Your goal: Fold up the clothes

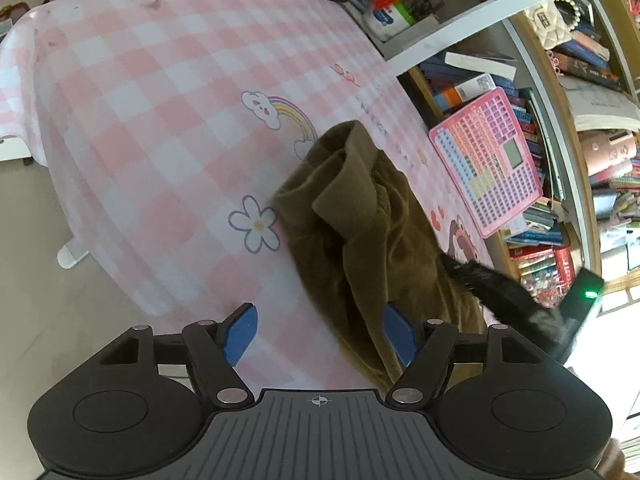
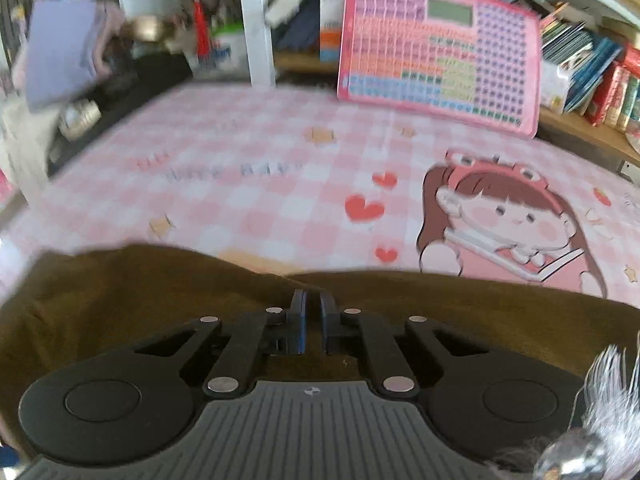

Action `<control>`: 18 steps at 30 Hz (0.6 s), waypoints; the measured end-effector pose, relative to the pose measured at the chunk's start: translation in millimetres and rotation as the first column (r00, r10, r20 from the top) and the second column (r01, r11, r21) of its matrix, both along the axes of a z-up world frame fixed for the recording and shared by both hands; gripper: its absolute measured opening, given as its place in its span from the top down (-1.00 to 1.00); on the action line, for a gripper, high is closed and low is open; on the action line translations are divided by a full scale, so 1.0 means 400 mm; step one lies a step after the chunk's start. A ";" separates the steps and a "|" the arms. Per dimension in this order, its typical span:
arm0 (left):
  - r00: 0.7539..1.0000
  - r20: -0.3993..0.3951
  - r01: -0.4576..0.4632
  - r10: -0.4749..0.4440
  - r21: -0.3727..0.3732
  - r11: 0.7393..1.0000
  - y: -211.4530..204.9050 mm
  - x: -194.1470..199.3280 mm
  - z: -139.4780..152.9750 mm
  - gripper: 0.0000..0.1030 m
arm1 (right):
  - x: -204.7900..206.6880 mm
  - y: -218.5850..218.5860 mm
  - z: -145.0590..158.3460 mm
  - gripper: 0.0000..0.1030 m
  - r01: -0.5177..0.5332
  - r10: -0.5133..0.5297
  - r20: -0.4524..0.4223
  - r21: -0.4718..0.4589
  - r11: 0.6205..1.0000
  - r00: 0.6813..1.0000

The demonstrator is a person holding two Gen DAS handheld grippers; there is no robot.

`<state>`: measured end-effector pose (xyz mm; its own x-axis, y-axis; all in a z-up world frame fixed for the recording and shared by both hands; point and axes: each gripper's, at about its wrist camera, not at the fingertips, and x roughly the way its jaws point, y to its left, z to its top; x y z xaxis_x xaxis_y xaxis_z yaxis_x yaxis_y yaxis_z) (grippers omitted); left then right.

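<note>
The brown garment (image 1: pixel 360 232) lies crumpled in thick folds on the pink checked tablecloth (image 1: pixel 160 120), ahead of the spread left claw (image 1: pixel 320 334). The right claw (image 2: pixel 313 312) is pressed together over its edge.

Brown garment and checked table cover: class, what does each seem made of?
Brown garment: likely soft woven or corduroy-like cloth, matte; it bunches into thick, limp folds. Checked table cover: probably printed plastic or coated cloth; it lies smooth with a faint sheen, the cartoons printed flat.
</note>
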<state>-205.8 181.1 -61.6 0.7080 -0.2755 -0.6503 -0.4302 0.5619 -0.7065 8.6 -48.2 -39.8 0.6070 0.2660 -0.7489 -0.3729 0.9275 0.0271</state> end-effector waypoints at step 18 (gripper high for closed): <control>0.990 0.037 -0.131 0.138 -0.147 0.980 0.007 0.083 -0.036 -0.53 | -0.254 -0.032 0.018 0.63 -0.095 0.107 0.146 -0.088 0.992 0.983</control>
